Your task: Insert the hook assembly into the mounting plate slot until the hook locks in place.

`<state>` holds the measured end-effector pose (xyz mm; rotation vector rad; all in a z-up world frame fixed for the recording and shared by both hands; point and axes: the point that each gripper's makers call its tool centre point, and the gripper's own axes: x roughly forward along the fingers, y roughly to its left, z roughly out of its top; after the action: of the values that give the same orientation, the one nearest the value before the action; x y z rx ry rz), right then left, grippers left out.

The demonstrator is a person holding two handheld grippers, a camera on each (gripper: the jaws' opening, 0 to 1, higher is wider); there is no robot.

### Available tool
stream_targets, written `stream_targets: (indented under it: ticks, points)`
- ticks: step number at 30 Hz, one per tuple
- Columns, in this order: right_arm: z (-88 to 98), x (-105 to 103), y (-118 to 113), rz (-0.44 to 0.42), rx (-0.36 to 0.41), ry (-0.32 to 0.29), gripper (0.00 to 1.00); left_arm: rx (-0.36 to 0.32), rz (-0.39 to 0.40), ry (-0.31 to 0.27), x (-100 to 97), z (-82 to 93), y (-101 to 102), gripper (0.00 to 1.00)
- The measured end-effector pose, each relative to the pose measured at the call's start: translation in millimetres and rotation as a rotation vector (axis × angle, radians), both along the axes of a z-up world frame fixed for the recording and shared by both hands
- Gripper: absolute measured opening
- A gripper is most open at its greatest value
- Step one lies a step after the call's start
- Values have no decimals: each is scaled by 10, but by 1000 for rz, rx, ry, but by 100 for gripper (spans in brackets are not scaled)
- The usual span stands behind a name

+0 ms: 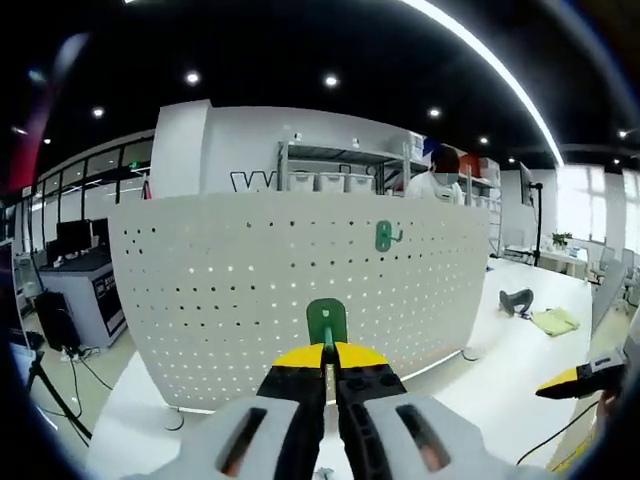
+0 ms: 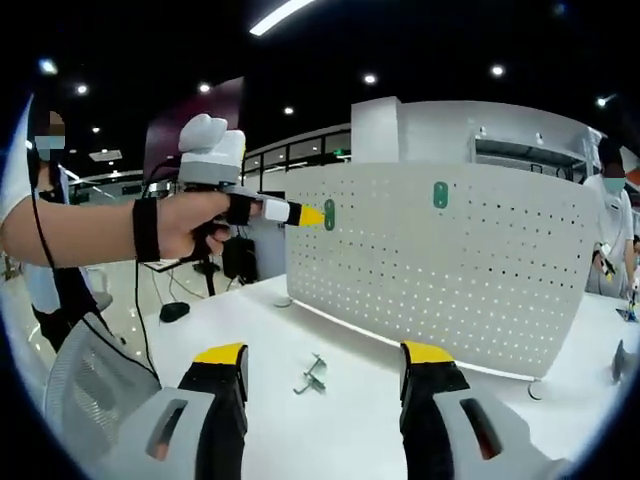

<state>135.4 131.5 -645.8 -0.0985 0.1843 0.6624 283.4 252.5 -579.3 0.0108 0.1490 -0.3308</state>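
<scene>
Two claws, left claw (image 1: 329,362) pinching green hook (image 1: 326,322) at pegboard (image 1: 250,290), right claw (image 2: 325,368) agape.

Pale grey tongs (image 2: 323,375) with black jaws, yellow tips; black wrist strap (image 2: 146,229), white sleeve (image 2: 15,190).

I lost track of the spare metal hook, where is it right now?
In the right gripper view, the metal hook lies flat on the white table, in front of the pegboard.

On your bench (image 2: 350,440), a small metal bracket (image 2: 312,375) lies loose; a yellow cloth (image 1: 555,320) rests further along the bench.
</scene>
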Motion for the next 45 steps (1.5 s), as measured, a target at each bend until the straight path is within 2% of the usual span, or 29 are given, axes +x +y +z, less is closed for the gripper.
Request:
stream_targets:
  ticks: [7, 11, 22, 35, 45]
  points:
    - [27, -13, -63, -19, -4, -10, 64, 6, 14, -5, 144, 72, -35, 2]
    - [43, -22, -109, -36, -10, -17, 72, 21, 17, -7, 212, 94, -52, 2]
    - [63, -82, -116, -29, -6, -22, 72, 53, 41, -48, 373, 253, -64, 2]
    - [37, -121, -163, -43, 3, -15, 73, 95, 51, -42, 584, 227, -143, 2]
    - [24, -130, -211, -57, 19, -8, 73, 107, 63, -49, 788, 310, -176, 2]
